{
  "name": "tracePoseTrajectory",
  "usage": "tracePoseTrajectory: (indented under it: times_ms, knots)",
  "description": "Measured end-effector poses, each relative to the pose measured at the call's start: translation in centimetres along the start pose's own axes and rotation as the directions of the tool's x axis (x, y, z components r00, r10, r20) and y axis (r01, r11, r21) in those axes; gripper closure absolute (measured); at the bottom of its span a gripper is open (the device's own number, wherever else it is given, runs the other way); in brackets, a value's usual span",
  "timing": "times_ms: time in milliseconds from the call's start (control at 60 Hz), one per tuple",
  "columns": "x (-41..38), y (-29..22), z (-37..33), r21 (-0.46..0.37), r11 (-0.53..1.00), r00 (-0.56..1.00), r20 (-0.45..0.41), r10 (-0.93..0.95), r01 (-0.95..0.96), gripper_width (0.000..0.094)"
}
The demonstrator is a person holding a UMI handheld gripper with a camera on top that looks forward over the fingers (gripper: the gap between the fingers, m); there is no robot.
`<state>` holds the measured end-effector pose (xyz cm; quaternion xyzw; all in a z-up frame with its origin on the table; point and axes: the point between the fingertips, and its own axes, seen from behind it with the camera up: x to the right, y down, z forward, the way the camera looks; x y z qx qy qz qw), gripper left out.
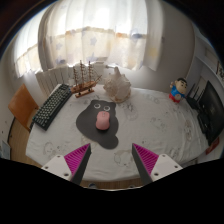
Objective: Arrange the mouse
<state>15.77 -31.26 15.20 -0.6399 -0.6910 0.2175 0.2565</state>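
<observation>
A pink mouse (103,121) lies on a dark grey, animal-shaped mouse mat (97,124) in the middle of a round table with a pale patterned cloth (150,125). My gripper (112,160) hangs above the table's near edge, well short of the mouse. Its two fingers with magenta pads (78,157) stand wide apart with nothing between them.
A black keyboard (53,106) lies at the left of the mat. A model sailing ship (85,76) and a pale plush figure (117,86) stand at the back. A small red and blue toy (178,91) stands at the right, near a dark object (212,112). Curtained windows lie behind.
</observation>
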Motion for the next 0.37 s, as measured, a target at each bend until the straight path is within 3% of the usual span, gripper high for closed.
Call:
tracePoseTrajectory:
  times_ms: [367]
  knots:
    - [3.3, 0.6, -2.2, 0.015, 0.997, 0.996, -0.051, 0.074, -0.073, 0.0088]
